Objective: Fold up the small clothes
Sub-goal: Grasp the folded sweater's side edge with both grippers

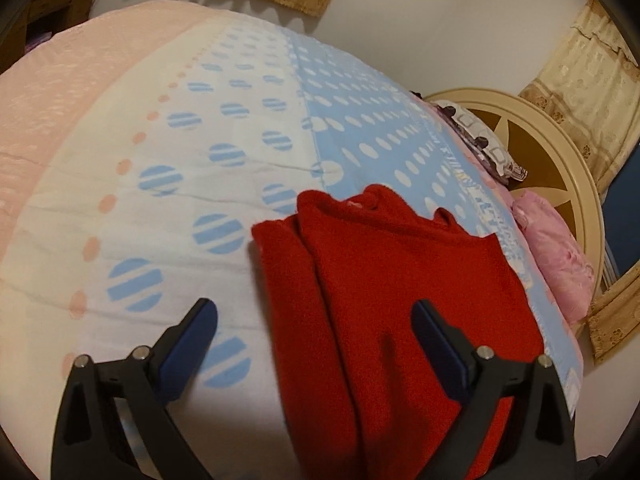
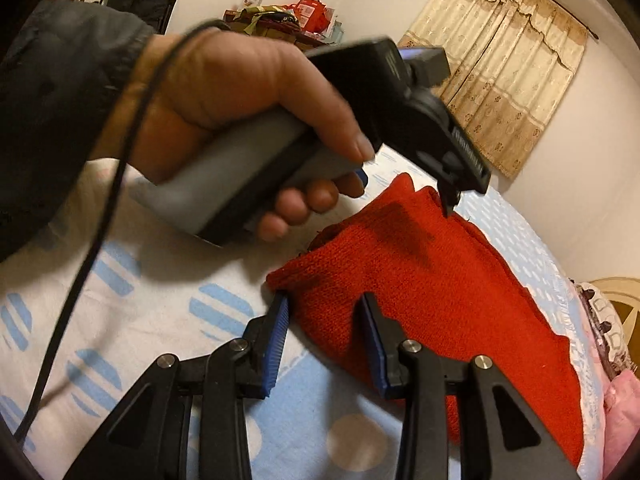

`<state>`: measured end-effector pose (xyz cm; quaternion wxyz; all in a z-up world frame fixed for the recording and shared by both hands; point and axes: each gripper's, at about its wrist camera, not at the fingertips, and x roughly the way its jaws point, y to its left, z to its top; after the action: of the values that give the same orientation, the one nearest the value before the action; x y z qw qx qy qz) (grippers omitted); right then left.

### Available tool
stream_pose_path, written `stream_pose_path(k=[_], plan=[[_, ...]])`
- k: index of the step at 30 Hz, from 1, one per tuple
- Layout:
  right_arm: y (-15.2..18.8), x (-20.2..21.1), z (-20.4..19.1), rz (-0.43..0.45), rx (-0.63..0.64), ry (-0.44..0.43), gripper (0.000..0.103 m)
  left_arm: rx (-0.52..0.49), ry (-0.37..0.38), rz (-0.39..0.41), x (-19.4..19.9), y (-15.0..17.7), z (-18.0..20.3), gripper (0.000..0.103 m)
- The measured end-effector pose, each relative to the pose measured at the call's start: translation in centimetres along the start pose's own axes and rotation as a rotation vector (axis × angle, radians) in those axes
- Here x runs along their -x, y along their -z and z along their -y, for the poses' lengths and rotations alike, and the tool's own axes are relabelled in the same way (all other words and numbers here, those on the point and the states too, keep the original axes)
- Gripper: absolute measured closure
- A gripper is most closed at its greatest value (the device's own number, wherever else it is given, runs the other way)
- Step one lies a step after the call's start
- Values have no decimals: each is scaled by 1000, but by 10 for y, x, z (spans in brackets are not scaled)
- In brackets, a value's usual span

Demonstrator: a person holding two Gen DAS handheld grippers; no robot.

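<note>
A red knitted garment [image 1: 400, 280] lies folded on the bed's dotted blue and white sheet [image 1: 224, 120]. My left gripper [image 1: 314, 312] is open above its near part, the left finger over the sheet and the right finger [image 1: 436, 336] over the red cloth. In the right wrist view the red garment [image 2: 440, 288] lies ahead. My right gripper [image 2: 326, 304] is open around the garment's near left corner, its pads beside the cloth. The person's hand holds the left gripper [image 2: 448, 200] over the garment's far end.
A pink cover [image 1: 48, 92] lies on the bed's left side. Pillows [image 1: 556, 256] and a round cream headboard [image 1: 560, 152] stand at the right. Beige curtains [image 2: 504, 60] hang on the wall. A cable [image 2: 104, 216] hangs from the person's wrist.
</note>
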<state>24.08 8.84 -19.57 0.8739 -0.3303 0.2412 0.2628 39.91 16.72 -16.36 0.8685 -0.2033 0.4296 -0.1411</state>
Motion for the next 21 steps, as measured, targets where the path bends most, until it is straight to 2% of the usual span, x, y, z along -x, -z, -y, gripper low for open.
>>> stream_pose_path(k=[1, 3, 4, 5, 8, 15, 21], plan=[[-1, 0, 2, -3, -7, -10, 66, -7, -3, 8, 0, -1, 0, 10], [-2, 0, 9, -8, -38, -45, 68, -6, 17, 5, 0, -3, -1, 39], [-3, 0, 14, -10, -62, -65, 77, 7, 37, -19, -4, -4, -3, 77], [-3, 1, 19, -8, -83, -74, 84, 34, 40, -45, -9, -5, -7, 84], [-5, 8, 35, 4, -142, -102, 88, 78, 63, -28, -4, -6, -10, 89], [-2, 40, 68, 61, -215, -116, 92, 164, 145, 41, 15, -13, -1, 91], [3, 55, 100, 109, -307, -116, 94, 172, 197, 72, 23, -26, 23, 91]])
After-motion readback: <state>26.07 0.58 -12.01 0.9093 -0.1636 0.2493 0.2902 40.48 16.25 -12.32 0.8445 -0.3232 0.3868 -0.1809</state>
